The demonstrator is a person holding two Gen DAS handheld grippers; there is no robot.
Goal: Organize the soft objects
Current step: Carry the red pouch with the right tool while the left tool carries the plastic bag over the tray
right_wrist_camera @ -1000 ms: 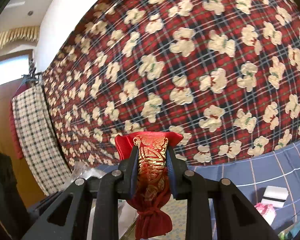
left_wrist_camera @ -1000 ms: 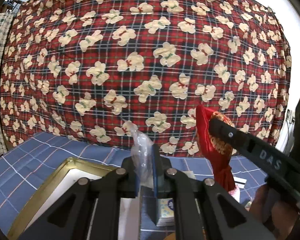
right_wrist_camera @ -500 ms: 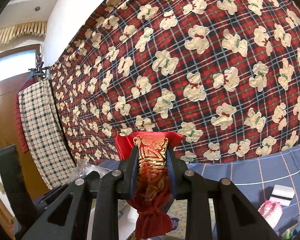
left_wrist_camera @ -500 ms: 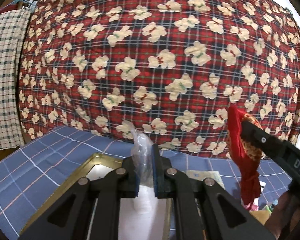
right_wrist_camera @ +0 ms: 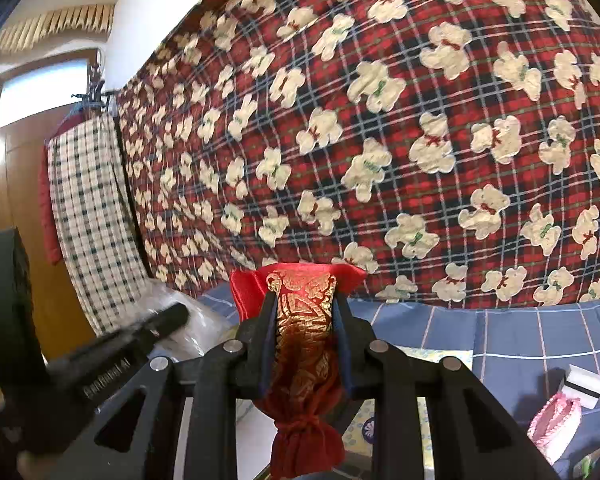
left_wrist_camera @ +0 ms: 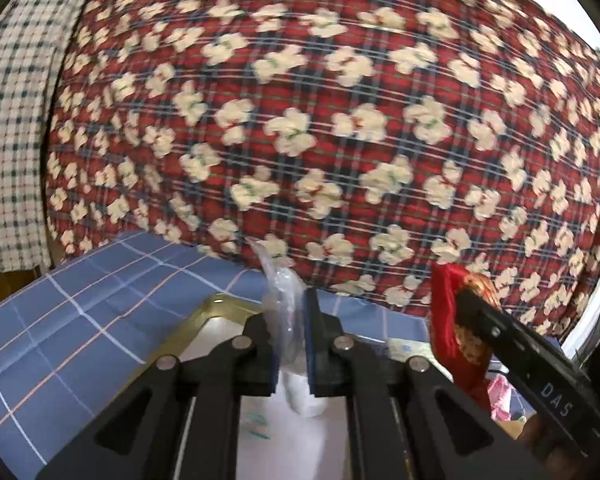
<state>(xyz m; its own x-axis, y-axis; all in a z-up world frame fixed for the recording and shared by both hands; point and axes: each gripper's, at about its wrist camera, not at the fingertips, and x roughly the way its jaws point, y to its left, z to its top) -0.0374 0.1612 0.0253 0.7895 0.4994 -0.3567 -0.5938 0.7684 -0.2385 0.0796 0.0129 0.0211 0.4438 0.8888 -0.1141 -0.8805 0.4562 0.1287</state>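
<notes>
Before the bear-print plaid cloth (right_wrist_camera: 380,120), left hand-held gripper (left_wrist_camera: 290,332) clamped on clear plastic bag (left_wrist_camera: 284,300), right hand-held gripper (right_wrist_camera: 304,320) on red-gold pouch (right_wrist_camera: 304,344).

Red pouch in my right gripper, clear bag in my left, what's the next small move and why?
Probably bring the red pouch toward the clear bag. The right gripper is shut on the pouch, the left gripper pinches the bag, and both hang above the tray, side by side but apart.

Hanging behind: red plaid blanket with cream bears (left_wrist_camera: 320,128), beige checked cloth (right_wrist_camera: 88,200) to its left. Below: blue checked desk cover (left_wrist_camera: 72,320), gold-rimmed white tray (left_wrist_camera: 204,316) resting on it
</notes>
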